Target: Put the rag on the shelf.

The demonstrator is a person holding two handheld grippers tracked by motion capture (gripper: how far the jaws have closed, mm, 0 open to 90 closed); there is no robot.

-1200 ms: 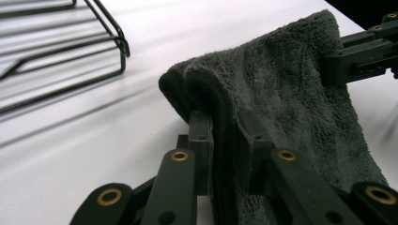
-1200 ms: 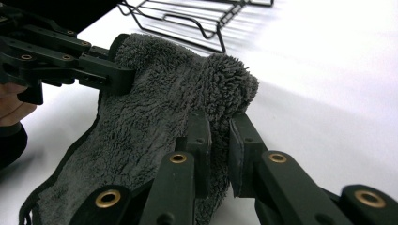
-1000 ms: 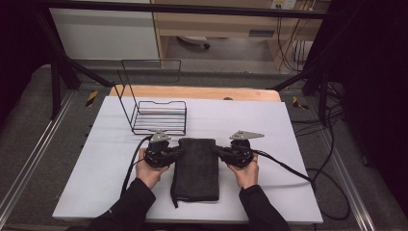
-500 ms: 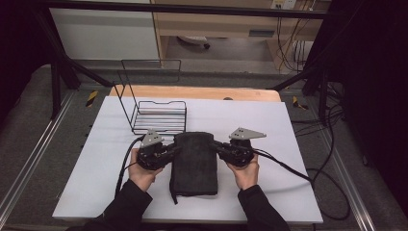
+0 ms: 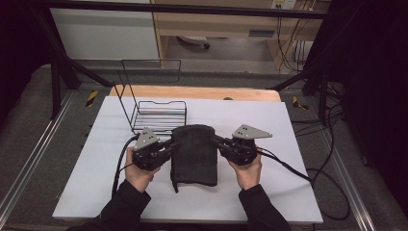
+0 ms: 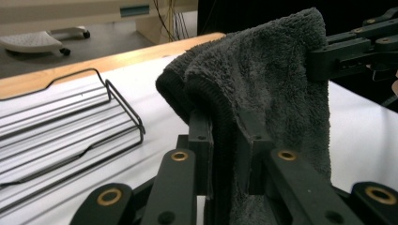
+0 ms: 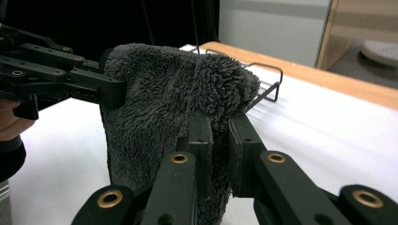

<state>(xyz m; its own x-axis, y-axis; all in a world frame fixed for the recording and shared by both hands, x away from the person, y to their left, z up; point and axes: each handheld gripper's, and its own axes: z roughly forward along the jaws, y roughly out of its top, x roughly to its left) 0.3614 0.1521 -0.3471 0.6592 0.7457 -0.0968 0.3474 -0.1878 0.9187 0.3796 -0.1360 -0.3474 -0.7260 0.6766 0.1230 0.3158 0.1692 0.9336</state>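
High view: dark towel gripped at both upper corners, hanging over the middle of the tabletop.

Biggest first: the white tabletop (image 5: 298, 144) carries it all. The dark grey towel (image 5: 195, 154), folded double, hangs between the two hands with its lower end draping down near the front edge; held like this, probably so the folded cloth stays flat and squared. The black wire rack (image 5: 159, 115) sits just behind it toward the back left corner, likely its destination. The left gripper (image 5: 169, 145) has its jaws pinched tight on the left corner, the right gripper (image 5: 216, 142) clamped likewise on the right.
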